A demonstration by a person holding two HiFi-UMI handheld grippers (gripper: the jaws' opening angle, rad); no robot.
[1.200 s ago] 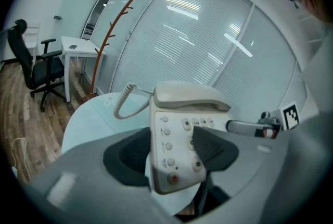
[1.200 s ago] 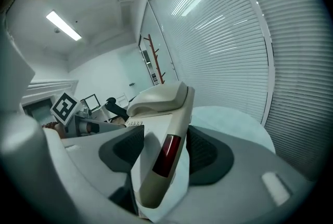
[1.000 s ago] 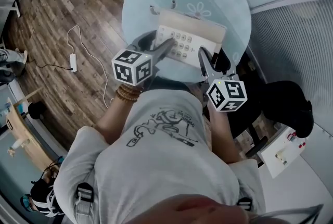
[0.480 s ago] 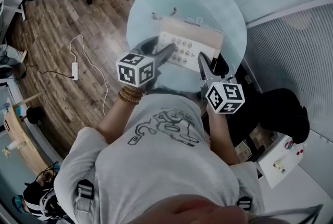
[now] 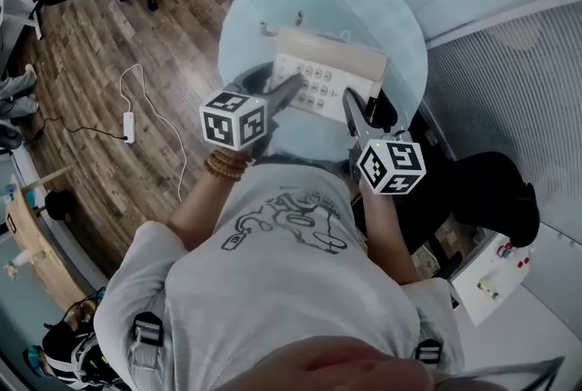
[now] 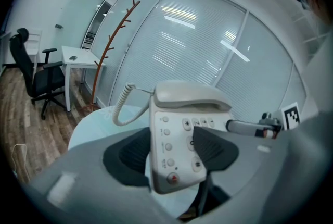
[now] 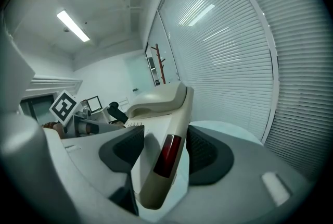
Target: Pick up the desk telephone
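The beige desk telephone [image 5: 327, 75] hangs over the round glass table [image 5: 382, 7], held by both grippers. My left gripper [image 5: 293, 87] is shut on its left keypad edge, and in the left gripper view the telephone [image 6: 174, 129] stands tilted between the dark pads [image 6: 213, 147]. My right gripper [image 5: 350, 103] is shut on the right side, where the telephone [image 7: 166, 108] shows its edge with a red strip. The handset [image 6: 190, 95] rests in its cradle. A coiled cord [image 6: 122, 106] hangs from it.
A power strip with white cable [image 5: 128, 112] lies on the wooden floor to the left. A black office chair [image 6: 36, 79], a white desk [image 6: 78, 56] and a coat stand [image 6: 112, 40] stand beyond the table. Blinds [image 7: 234, 51] close off the right side.
Both grippers keep their hold on the telephone. It has shifted slightly toward the far side of the table top, along with both grippers.
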